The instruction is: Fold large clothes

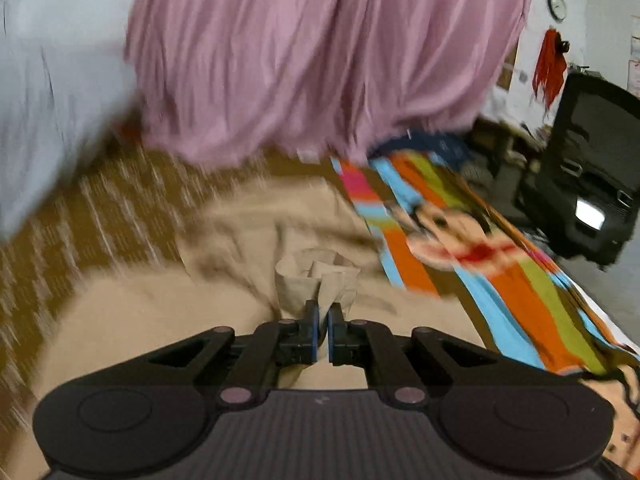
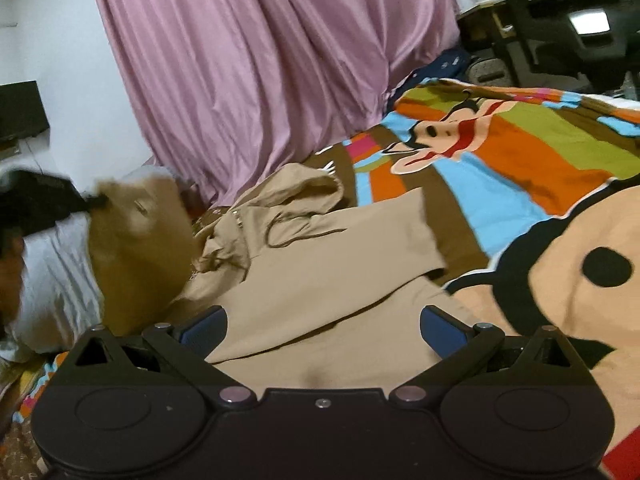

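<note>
A beige hoodie lies on the bed, hood and drawstrings toward the pink curtain. My left gripper is shut on a bunched fold of the hoodie, which stands up between the blue pads; that view is blurred by motion. In the right wrist view the left gripper shows at the far left, holding a lifted part of the hoodie. My right gripper is open and empty just above the hoodie's lower part, its blue fingers wide apart.
A colourful cartoon bedsheet covers the bed. A pink curtain hangs behind it. A black office chair stands right of the bed. A white pillow or cloth lies at the left.
</note>
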`<state>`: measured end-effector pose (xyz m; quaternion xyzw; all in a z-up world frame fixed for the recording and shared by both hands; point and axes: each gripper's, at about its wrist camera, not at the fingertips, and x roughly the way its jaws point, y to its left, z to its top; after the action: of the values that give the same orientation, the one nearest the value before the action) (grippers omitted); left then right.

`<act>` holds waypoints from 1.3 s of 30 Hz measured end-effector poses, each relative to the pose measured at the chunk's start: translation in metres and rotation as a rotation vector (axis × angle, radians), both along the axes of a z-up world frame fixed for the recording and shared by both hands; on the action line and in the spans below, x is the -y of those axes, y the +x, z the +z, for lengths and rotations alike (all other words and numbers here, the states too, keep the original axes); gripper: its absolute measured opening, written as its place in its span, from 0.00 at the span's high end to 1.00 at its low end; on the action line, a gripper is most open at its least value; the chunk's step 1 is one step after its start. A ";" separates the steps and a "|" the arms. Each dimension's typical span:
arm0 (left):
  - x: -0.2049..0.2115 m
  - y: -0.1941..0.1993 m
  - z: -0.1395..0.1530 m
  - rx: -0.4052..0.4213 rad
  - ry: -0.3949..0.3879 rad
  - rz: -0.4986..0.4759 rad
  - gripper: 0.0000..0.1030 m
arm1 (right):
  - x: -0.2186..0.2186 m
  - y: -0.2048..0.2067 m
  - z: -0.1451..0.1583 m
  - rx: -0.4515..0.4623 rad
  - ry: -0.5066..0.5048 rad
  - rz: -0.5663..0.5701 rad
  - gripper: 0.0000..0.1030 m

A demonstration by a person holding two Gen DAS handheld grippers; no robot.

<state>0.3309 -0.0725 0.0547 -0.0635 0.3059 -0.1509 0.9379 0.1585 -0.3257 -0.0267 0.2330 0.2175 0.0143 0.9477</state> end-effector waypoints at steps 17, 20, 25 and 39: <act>-0.157 -0.037 -0.072 -0.066 0.073 0.309 0.26 | -0.027 0.002 -0.003 -0.045 -0.121 0.058 0.02; -0.204 -0.016 -0.092 -0.083 0.064 0.454 0.26 | -0.043 0.013 0.012 -0.056 -0.161 0.115 0.06; -0.242 0.020 -0.114 -0.191 0.019 0.534 0.37 | -0.080 0.069 0.018 -0.205 -0.201 0.189 0.21; -0.263 0.028 -0.134 -0.292 -0.092 0.503 0.56 | -0.130 0.098 -0.027 -0.374 -0.236 0.163 0.79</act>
<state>0.3593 0.1909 -0.0795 -0.2007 0.4051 0.0833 0.8881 0.2570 -0.1953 -0.0532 0.1007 0.4073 0.0218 0.9075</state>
